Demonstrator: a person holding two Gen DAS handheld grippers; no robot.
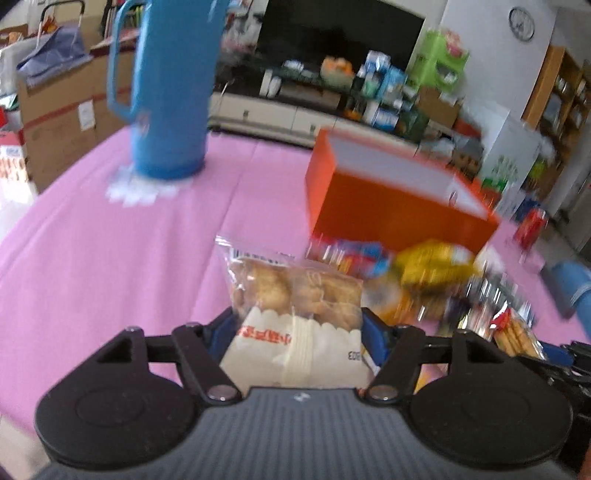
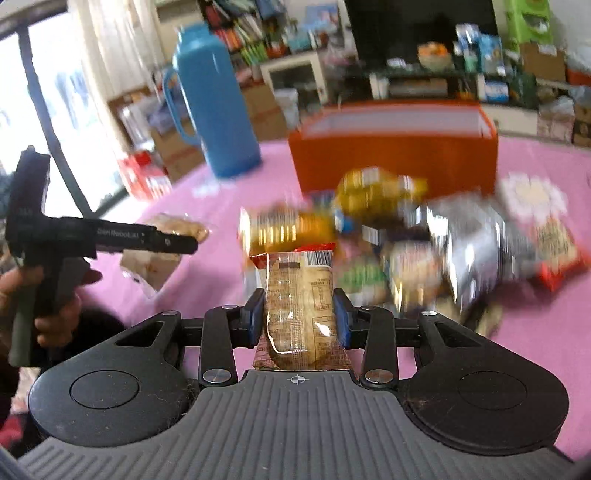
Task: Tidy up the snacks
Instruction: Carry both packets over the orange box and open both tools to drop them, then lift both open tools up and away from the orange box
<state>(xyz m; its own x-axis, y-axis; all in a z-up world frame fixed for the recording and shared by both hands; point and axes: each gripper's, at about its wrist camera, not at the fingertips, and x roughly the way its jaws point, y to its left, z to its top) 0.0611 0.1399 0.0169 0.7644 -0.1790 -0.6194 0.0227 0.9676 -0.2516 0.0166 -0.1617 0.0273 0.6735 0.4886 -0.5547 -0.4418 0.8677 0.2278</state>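
Both grippers carry snacks: left gripper (image 1: 297,321) pinches a biscuit pack (image 1: 295,295), right gripper (image 2: 299,314) a brown bar wrapper (image 2: 301,302), long axis forward; the orange box (image 2: 395,155) lies far ahead, right one nearer

Pink tablecloth (image 1: 110,240) covers the table in both wrist views. Blue thermos jug (image 1: 173,85) with side handle stands upright at 11 o'clock in the left view, on a white lace doily (image 1: 136,188); the same jug sits at 11 o'clock in the right view. Behind the table: dark TV screen (image 1: 340,40) at 12 o'clock over a low white cabinet (image 1: 273,114). Cardboard cartons (image 1: 66,118) at 10 o'clock. Green box (image 1: 439,62) at 1 o'clock. Round wall clock (image 1: 521,23) at 1 o'clock, upper corner. Wooden shelving (image 1: 561,99) at 2 o'clock. Background detail blurred.
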